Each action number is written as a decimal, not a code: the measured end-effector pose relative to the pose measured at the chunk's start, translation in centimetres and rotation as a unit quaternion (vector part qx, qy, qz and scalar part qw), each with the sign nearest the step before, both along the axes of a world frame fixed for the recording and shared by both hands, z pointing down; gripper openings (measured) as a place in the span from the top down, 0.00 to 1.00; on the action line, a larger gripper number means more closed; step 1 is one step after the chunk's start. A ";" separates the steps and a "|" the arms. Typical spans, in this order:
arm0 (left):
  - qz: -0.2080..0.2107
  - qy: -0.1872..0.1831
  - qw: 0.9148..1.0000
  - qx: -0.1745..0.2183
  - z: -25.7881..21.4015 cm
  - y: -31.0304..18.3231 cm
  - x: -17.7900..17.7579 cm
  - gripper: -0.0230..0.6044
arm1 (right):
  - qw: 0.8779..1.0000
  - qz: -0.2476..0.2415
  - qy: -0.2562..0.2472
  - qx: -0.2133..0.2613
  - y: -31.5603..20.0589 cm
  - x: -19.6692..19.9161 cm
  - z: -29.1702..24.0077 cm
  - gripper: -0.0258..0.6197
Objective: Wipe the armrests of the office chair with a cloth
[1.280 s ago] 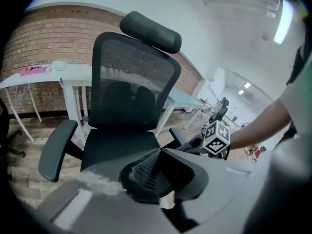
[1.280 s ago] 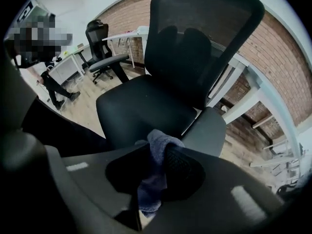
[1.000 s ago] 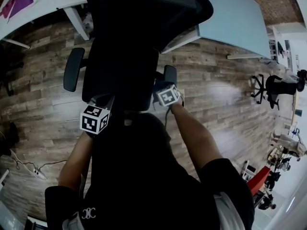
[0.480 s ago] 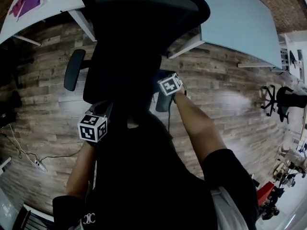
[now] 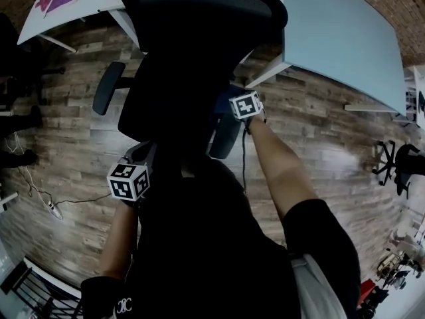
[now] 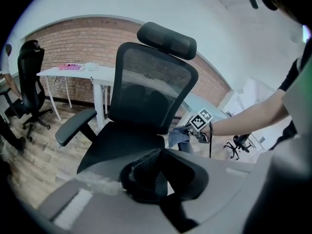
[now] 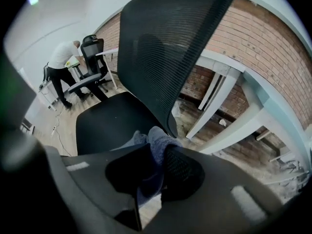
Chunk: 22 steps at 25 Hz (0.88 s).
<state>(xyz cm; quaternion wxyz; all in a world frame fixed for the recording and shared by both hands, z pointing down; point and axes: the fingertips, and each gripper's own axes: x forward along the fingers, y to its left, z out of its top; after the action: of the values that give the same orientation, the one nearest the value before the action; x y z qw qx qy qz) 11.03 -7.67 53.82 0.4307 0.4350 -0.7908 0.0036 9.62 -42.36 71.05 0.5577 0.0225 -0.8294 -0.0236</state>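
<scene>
A black mesh office chair [image 5: 179,78] stands in front of me, its back towards me. Its left armrest [image 5: 107,88] sticks out bare; it also shows in the left gripper view [image 6: 73,126]. My right gripper [image 5: 232,106] is at the far end of the right armrest [image 5: 226,137], shut on a grey-blue cloth [image 7: 157,143] that bunches beyond the jaws. From the left gripper view, the cloth [image 6: 178,136] hangs by the seat's right side. My left gripper [image 5: 141,155] hovers behind the chair back, touching nothing; its jaws look shut and empty [image 6: 151,172].
A pale blue table [image 5: 332,32] stands right of the chair, a white desk [image 5: 86,2] with a pink item at the far left. A cable and power strip [image 5: 50,208] lie on the wood floor. A person [image 7: 61,60] bends over another chair [image 7: 92,50].
My right gripper has slid forward along the right armrest with the cloth, from its near end to its far end. The left gripper has hardly moved.
</scene>
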 end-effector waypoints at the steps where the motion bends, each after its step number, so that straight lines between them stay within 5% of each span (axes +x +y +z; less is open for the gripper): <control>1: -0.003 -0.001 1.000 0.000 0.1 -0.2 0.3 0.95 | 1.000 0.010 0.009 0.005 -0.8 0.8 0.1 0.85; 13: 0.059 -0.011 0.998 -0.001 0.4 -4.4 1.7 0.95 | 0.999 0.049 0.010 -0.017 -1.2 7.0 1.0 0.85; 19: 0.084 -0.009 0.996 0.002 0.4 -6.3 2.3 0.95 | 0.992 0.067 -0.010 -0.104 2.6 9.4 1.5 0.85; 22: 0.091 -0.008 0.996 0.005 0.6 -6.9 2.8 0.95 | 0.994 0.063 0.008 -0.089 3.2 11.5 1.9 0.85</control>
<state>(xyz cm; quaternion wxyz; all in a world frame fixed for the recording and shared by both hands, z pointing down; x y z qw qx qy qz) 13.87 -14.62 54.39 0.4201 0.5069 -0.7515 0.0420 21.11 -39.15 73.00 0.5643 0.0250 -0.8207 0.0858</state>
